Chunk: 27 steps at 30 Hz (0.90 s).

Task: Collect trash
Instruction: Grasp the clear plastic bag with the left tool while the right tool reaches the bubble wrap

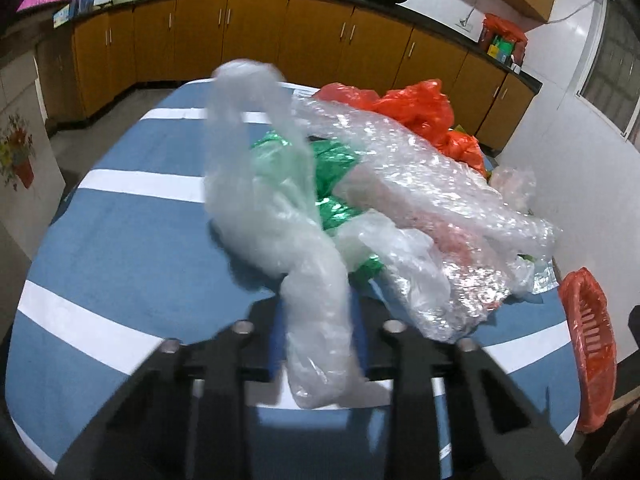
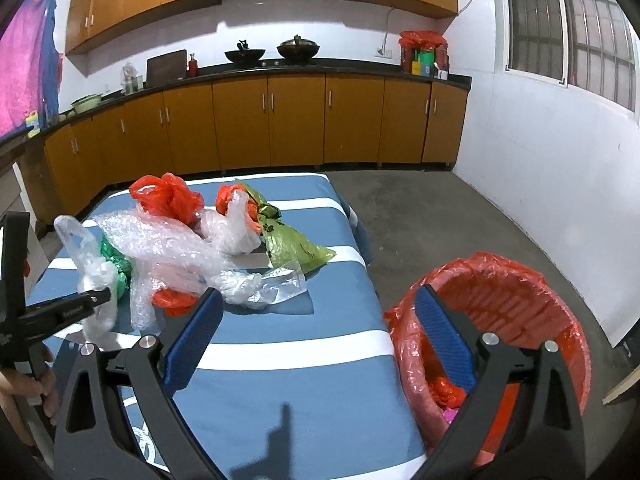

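left gripper [image 1: 320, 320]: clamped on clear plastic bag [image 1: 260, 184]
right gripper [image 2: 320, 316]: jaws wide, nothing held
red-lined bin [image 2: 500, 320]: 4 o'clock of table [image 2: 280, 380]

Left gripper [image 1: 316, 344] clamped, right gripper [image 2: 320, 316] agape.

Glossy crinkled plastic bags [image 1: 280, 208] (matt cloth [image 1: 132, 240] beneath)

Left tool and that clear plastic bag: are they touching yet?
Touching. The left wrist view shows the clear plastic bag pinched between the left tool's fingers; the right wrist view shows the same grip from the side.
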Available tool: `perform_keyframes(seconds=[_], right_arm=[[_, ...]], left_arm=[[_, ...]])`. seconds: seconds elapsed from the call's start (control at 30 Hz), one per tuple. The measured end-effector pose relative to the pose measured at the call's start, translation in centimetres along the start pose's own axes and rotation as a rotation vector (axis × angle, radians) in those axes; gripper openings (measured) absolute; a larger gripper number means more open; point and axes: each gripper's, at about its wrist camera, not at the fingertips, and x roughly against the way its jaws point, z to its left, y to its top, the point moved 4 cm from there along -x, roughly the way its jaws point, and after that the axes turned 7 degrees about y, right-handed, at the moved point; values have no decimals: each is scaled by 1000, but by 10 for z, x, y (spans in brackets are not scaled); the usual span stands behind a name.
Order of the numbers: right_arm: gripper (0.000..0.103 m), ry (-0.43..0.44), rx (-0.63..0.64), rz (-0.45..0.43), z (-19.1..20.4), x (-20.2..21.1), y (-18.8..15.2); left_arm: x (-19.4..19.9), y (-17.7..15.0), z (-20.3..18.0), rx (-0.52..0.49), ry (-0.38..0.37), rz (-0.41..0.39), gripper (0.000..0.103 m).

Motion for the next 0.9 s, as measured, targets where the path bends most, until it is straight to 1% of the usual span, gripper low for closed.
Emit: perform_keyframes(seconds=[0.03,0.13,0.3,0.4,0.57,0.7,0.77,0.9], right_arm=[[95,1,0,2,0,-1,-1],[94,9,-1,10,1,-7,-2],[90,20,-6,21,5,-21,-1],[88,24,-14,29,7,-32,1],[79,37,-28,63,12,-58,3],[74,54,-45,83,19,-75,6],[71,93,-57,81,26,-77,9],[71,197,-36,22,46,-65,17]], left_arm=[[1,0,4,1,-5,-5,21],[6,1,16,-14,-10,-30,18],[19,7,32,-31,4,-87,18],[25,13,39,-22,19,-106,18],[26,28,47,-5,33,-118,18],[27,31,53,3,39,-124,18],[26,33,56,11,39,-126,18],[27,36,59,19,34,-139,18]])
